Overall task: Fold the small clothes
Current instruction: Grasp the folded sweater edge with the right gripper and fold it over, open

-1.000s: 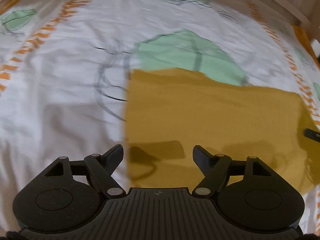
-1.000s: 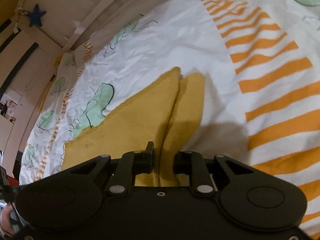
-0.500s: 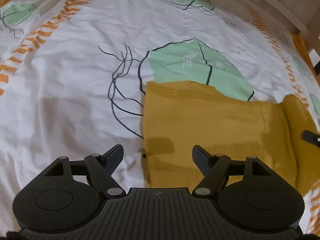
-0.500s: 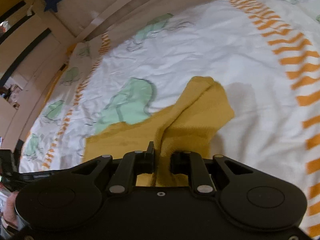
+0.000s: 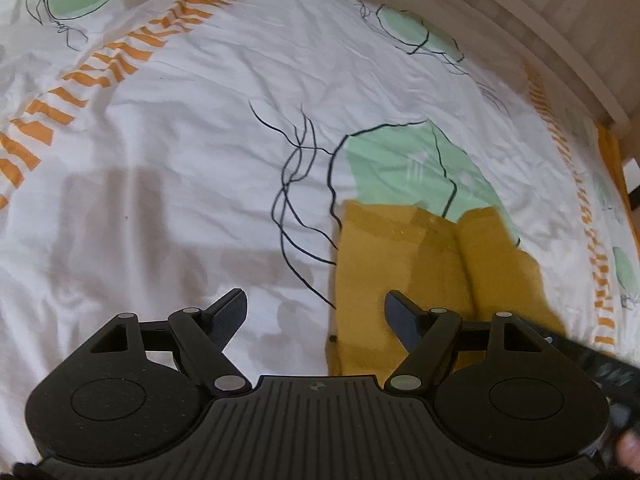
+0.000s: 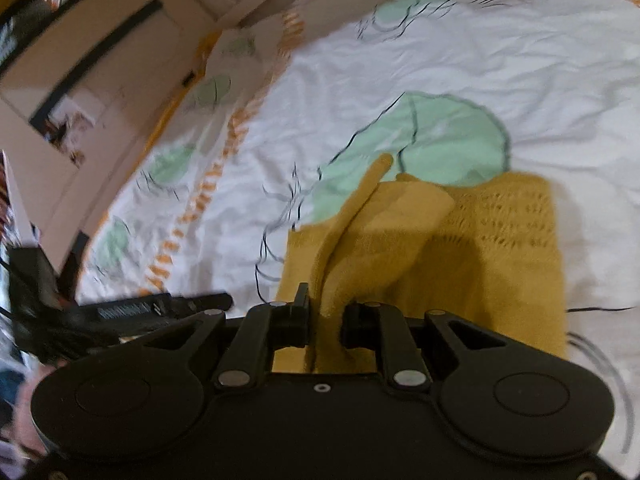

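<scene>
So the whole thing's happening on a big white bedsheet point(image 5: 192, 168) with orange stripes and green leaf prints, spread flat, which I guess is why they picked it: loads of bare sheet on every side of the garment to swing a flap across. The only hard limit I can see is the pale wooden bed frame point(image 5: 568, 60) running past the far side of the garment, well apart from it.

The mustard knit garment point(image 6: 500, 248) lies flat just below the big green leaf point(image 6: 452, 140), its far edge overlapping the leaf's bottom. One side of it is lifted and doubled back over the flat part, so it looks to me like a fold in progress.

The right gripper point(image 6: 326, 320) is clamped narrow on that lifted fabric, pinching the edge so it can be carried over the garment. The left gripper point(image 5: 314, 316) hovers over the garment's left edge with jaws spread wide, holding nothing, probably waiting to pin or catch that side. Its right finger sits above the fabric, its left finger above bare sheet
</scene>
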Motion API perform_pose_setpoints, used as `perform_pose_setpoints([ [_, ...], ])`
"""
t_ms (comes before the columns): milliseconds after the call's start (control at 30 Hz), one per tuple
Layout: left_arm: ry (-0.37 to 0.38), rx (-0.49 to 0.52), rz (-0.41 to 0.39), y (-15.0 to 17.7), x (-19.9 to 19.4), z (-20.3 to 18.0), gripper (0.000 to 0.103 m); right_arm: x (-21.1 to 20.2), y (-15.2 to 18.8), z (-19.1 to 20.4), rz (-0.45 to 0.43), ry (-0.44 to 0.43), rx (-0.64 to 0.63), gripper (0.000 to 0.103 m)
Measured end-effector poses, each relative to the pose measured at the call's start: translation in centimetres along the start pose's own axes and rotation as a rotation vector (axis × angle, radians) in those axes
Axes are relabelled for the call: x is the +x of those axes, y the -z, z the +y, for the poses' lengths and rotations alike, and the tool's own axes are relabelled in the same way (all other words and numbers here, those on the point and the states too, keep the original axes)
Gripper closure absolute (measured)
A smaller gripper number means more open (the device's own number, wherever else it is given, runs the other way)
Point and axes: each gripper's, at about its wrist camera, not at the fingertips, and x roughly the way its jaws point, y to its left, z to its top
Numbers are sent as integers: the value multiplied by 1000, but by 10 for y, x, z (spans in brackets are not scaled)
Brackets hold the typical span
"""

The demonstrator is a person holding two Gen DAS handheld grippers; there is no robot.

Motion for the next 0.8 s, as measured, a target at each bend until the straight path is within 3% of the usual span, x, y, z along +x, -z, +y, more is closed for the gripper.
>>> perform_pose_setpoints([
  [433, 37, -60, 3, -6, -2, 17, 29, 42, 25, 42, 8, 141, -116, 79],
  [567, 40, -74, 3, -7, -3, 21, 29, 54, 28, 56, 15, 170, -173, 73],
  [667, 37, -83, 0, -7, -3, 24, 29, 57, 29, 65, 7, 150, -210, 64],
  [800, 29, -98, -4, -8, -3, 29, 29, 52, 27, 69, -25, 20, -202, 63],
])
